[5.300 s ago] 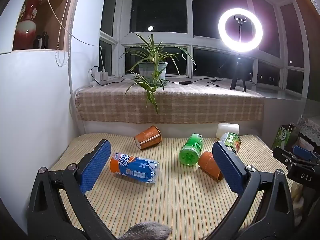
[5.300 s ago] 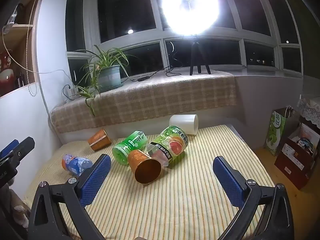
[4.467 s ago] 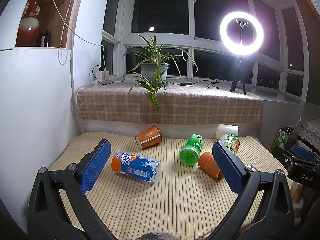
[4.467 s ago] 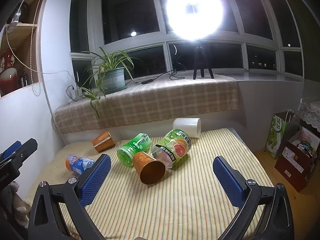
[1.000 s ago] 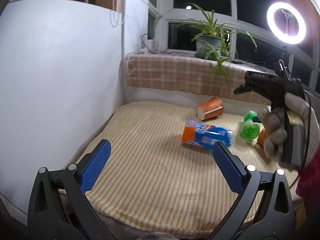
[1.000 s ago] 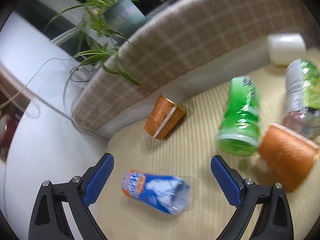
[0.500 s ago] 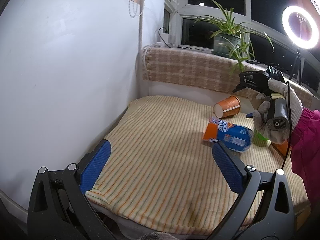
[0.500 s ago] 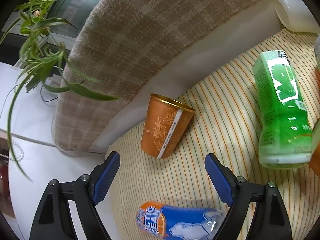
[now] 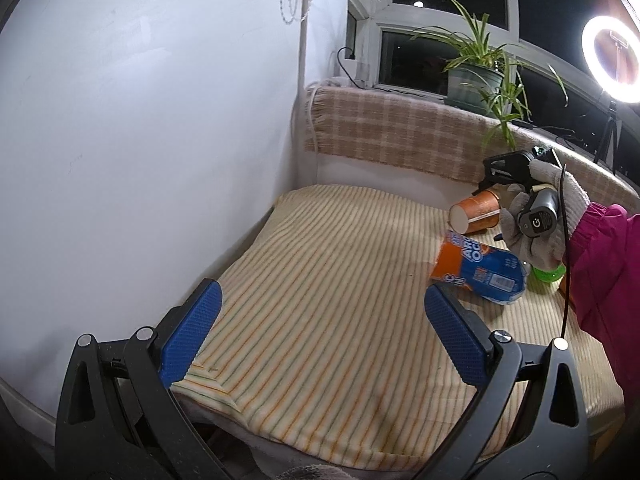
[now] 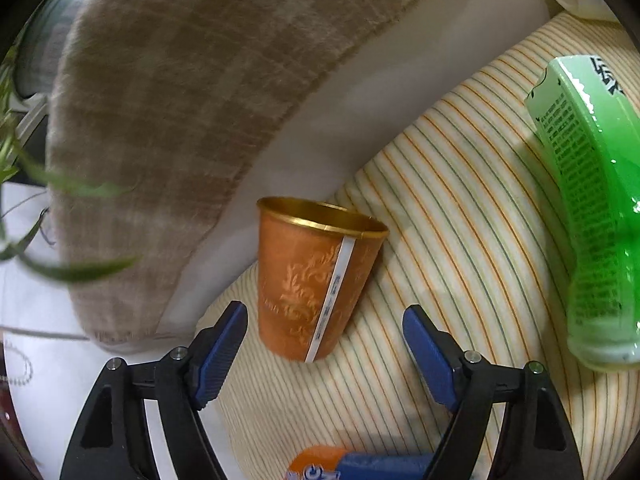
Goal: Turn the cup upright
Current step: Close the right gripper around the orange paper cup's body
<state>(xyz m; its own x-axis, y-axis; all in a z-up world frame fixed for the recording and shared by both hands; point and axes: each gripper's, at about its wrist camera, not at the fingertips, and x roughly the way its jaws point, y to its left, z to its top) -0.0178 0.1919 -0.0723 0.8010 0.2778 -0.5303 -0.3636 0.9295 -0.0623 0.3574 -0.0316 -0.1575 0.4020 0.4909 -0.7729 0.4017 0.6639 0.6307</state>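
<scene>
An orange paper cup point(image 10: 316, 280) with a gold rim lies on its side on the striped mat point(image 10: 460, 200), near the checked ledge. My right gripper point(image 10: 324, 338) is open, its blue pads either side of the cup's base end, not touching it. In the left wrist view the same cup point(image 9: 476, 213) lies at the far right with the right gripper's body point(image 9: 516, 176) just above it, held by a gloved hand. My left gripper point(image 9: 320, 328) is open and empty, low over the mat's near left part.
A blue and orange bottle point(image 9: 476, 268) lies just in front of the cup, and shows in the right wrist view point(image 10: 352, 466). A green bottle point(image 10: 588, 208) lies to the right. The white wall point(image 9: 140, 140) bounds the left. The checked ledge point(image 9: 400, 136) with a plant point(image 9: 476, 72) runs behind.
My right gripper has moved closer to the orange cup, whose base end now sits between the pads. My left gripper has drawn back and left.
</scene>
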